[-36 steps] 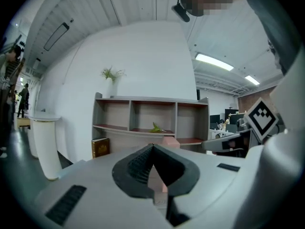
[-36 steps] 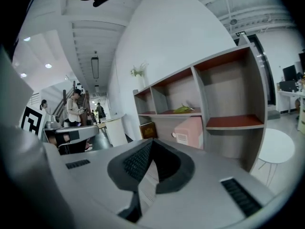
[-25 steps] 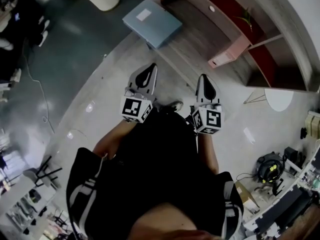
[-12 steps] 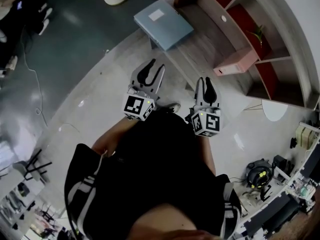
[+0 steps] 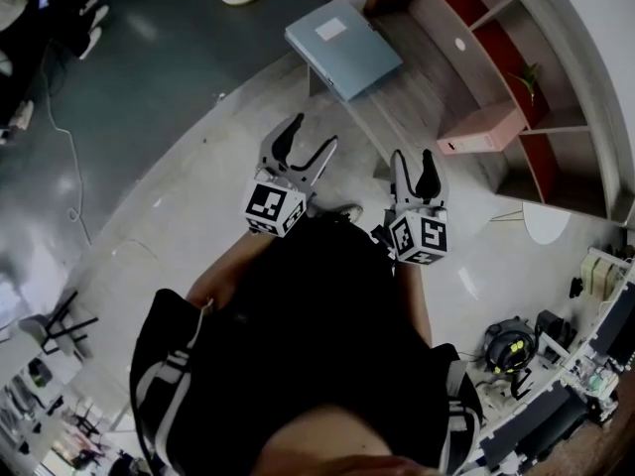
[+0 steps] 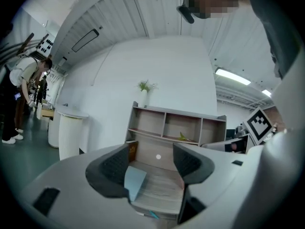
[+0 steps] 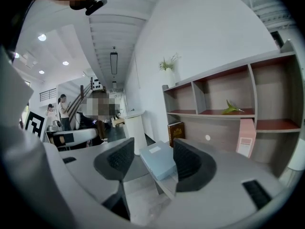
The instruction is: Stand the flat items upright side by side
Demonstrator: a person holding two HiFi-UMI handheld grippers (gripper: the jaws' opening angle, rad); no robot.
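On wooden shelf ledge point(image 5: 419, 85), flat blue folder point(image 5: 343, 47)

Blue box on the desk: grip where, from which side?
Likely its near edge, coming in level from the front: the blue box lies flat at the desk corner, and that edge seems to overhang, leaving room underneath.

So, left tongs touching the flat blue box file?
Apart. Head view shows a gap between the left tongs and the flat blue box file; the tongs have just been opening, empty.
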